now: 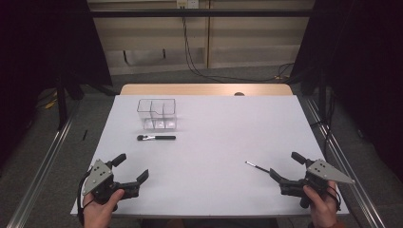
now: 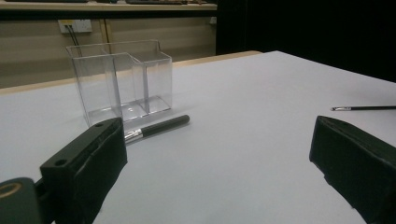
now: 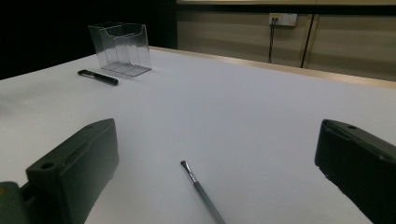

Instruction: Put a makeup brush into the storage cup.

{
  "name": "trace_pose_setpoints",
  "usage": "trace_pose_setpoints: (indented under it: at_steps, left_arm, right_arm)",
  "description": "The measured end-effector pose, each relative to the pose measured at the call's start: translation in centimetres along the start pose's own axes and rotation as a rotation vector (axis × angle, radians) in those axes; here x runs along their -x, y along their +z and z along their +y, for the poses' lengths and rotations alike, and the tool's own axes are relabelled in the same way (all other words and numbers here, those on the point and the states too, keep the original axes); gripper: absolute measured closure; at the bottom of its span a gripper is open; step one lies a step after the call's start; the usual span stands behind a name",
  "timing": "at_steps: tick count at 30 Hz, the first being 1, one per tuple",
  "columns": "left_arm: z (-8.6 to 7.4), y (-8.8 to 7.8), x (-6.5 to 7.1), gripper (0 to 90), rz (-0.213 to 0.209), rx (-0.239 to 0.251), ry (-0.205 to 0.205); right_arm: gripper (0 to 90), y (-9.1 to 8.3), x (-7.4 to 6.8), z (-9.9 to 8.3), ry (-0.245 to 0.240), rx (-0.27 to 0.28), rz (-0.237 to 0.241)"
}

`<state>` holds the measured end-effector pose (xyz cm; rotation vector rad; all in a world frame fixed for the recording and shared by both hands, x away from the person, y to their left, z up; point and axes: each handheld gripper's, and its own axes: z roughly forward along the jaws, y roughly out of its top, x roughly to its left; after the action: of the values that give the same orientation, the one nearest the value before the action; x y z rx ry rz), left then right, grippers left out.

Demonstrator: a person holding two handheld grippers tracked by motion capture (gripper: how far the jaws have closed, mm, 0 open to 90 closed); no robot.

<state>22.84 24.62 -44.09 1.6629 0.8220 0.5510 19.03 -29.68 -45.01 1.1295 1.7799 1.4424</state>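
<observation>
Both my grippers, left (image 1: pixel 134 167) and right (image 1: pixel 283 167), are wide open and empty, so the thin black brush (image 3: pixel 201 191) and the thick black brush (image 1: pixel 156 137) lie outside the clear plastic box (image 1: pixel 157 114).

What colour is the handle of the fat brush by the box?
Black, with a silver band; the brush shows best in the left gripper view.

Right tongs (image 1: pixel 285 170) open, just beside thin brush (image 1: pixel 257 166).
</observation>
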Motion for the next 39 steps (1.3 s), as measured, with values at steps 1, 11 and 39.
trace_pose_setpoints:
  at_steps: [1, 11, 39]
  left_arm:
    - [0.0, 0.1, 0.0, 3.9, -0.002, -0.003, 0.002]
    - [0.6, 1.4, -0.7, 3.8, 0.006, -0.021, 0.027]
    - [2.5, 7.0, -3.5, 2.2, 0.001, -0.074, 0.052]
  right_arm:
    - [0.0, 0.0, 0.0, 0.0, -0.003, -0.001, 0.000]
    - [0.0, 0.1, -0.2, 0.1, -0.007, -0.003, 0.005]
    - [0.0, 0.2, -0.1, -0.1, 0.000, -0.015, 0.008]
